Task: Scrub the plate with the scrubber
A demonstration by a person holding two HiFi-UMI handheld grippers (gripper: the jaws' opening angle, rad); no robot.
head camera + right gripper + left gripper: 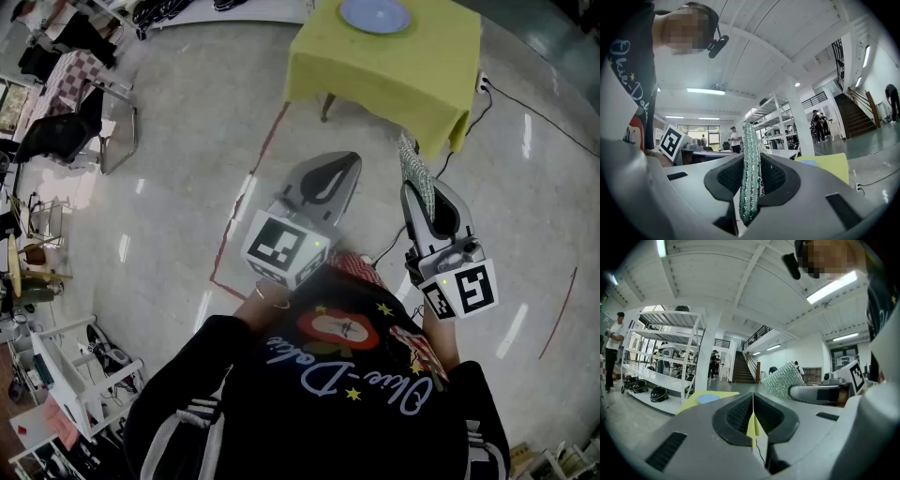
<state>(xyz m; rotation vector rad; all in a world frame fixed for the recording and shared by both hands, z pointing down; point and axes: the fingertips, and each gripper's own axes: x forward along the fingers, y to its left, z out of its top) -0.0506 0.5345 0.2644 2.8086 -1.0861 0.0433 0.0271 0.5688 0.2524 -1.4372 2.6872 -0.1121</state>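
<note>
Still on approach, right claw (751, 164) pinching the scrubber (413, 171), left claw (753, 404) pressed together, empty; next, reach the plate (375, 16) at frame top.

Both level: L gripper (753, 397) shut empty, R gripper (752, 161) clamping scrubber (751, 136).

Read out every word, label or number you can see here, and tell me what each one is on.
"Olive-De…": white script on the person's black top; the last letters are too unclear to read.
Left marker cube and right marker cube: black-and-white square patterns, no letters or numbers.
Nothing else can be read.
</note>
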